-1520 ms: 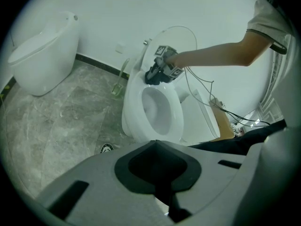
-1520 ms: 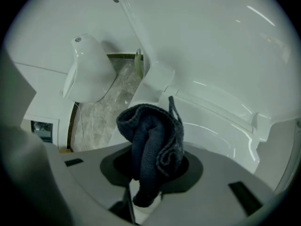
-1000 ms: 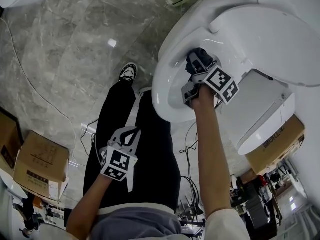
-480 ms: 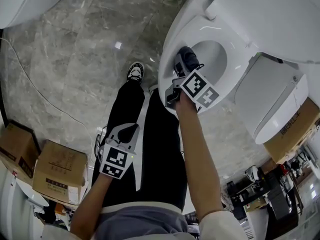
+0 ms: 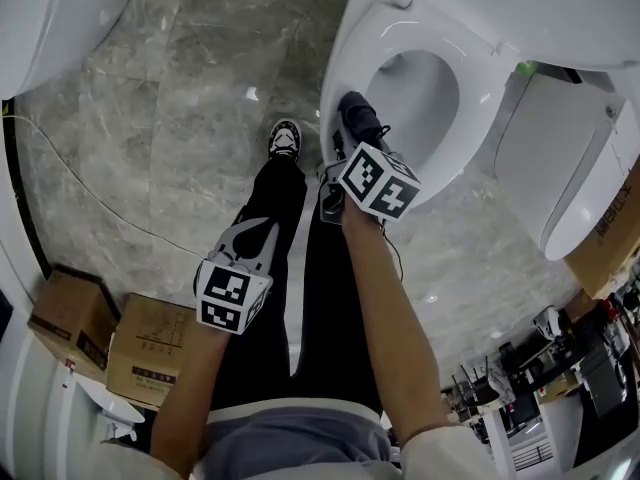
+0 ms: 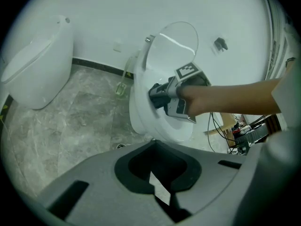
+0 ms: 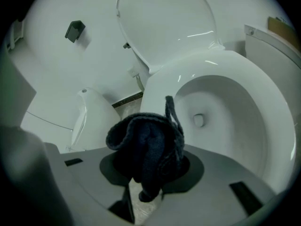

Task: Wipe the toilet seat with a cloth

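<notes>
The right tool (image 5: 345,136) grips a dark cloth (image 7: 146,149) at the near rim of the toilet seat (image 5: 347,56), with the lid (image 7: 164,22) raised behind. The left tool (image 6: 162,199), closed and empty, hangs over the person's leg (image 5: 255,308). Cardboard boxes (image 5: 150,353) and a cable (image 5: 80,193) lie on the marble floor (image 5: 180,88). A second toilet (image 6: 37,65) stands nearby.

My right gripper (image 7: 141,188) clamped the dark blue cloth (image 7: 148,154), bunched, at the front rim of the white toilet seat (image 7: 214,62), which lay lowered on the bowl.
</notes>
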A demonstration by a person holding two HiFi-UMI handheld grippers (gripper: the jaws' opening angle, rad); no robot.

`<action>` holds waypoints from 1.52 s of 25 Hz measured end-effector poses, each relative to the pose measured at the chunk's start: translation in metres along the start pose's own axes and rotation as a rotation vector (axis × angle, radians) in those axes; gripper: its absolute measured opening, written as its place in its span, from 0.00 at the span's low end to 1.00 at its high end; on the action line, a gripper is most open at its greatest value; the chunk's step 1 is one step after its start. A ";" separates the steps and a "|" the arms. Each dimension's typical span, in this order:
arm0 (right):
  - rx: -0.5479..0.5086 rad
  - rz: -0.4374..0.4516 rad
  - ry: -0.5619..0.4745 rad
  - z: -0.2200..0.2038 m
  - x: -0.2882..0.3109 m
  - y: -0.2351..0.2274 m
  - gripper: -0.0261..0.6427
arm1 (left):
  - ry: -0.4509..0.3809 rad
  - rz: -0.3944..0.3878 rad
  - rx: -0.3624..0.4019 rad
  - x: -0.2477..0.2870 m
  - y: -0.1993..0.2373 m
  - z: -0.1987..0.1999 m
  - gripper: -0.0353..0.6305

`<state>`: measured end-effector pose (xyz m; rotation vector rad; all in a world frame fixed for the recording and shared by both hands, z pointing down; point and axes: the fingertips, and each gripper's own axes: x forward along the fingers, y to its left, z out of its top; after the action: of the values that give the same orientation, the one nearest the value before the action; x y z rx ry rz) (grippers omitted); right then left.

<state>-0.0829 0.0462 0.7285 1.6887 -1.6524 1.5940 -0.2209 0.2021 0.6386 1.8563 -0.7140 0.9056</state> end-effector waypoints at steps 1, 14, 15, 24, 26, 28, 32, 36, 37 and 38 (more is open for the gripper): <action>-0.009 0.003 0.006 -0.005 -0.002 0.000 0.21 | 0.002 0.002 0.004 0.000 0.001 0.001 0.07; -0.013 0.056 0.048 -0.061 -0.039 -0.014 0.21 | 0.096 -0.044 0.093 0.014 -0.024 -0.005 0.07; -0.020 0.065 0.054 -0.065 -0.042 -0.016 0.21 | 0.103 -0.046 0.101 0.015 -0.025 -0.004 0.07; 0.081 0.180 0.095 -0.093 -0.069 -0.039 0.21 | 0.149 -0.056 0.168 0.026 -0.043 0.003 0.07; 0.041 0.194 0.118 -0.100 -0.076 -0.044 0.21 | 0.162 -0.058 0.176 0.028 -0.048 0.002 0.07; 0.013 0.205 0.138 -0.105 -0.082 -0.050 0.21 | 0.171 -0.061 0.182 0.032 -0.053 0.001 0.07; 0.017 0.219 0.163 -0.112 -0.093 -0.067 0.21 | 0.180 -0.062 0.187 0.040 -0.067 -0.001 0.07; 0.020 0.253 0.196 -0.115 -0.101 -0.080 0.21 | 0.202 -0.029 0.201 0.047 -0.072 -0.007 0.07; 0.011 0.260 0.209 -0.115 -0.102 -0.083 0.21 | 0.204 -0.026 0.199 0.048 -0.074 -0.008 0.07; -0.002 0.266 0.224 -0.116 -0.104 -0.087 0.21 | 0.205 -0.024 0.196 0.050 -0.076 -0.009 0.07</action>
<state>-0.0379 0.2189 0.7241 1.2742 -1.8169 1.8230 -0.1367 0.2362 0.6459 1.9021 -0.4902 1.1649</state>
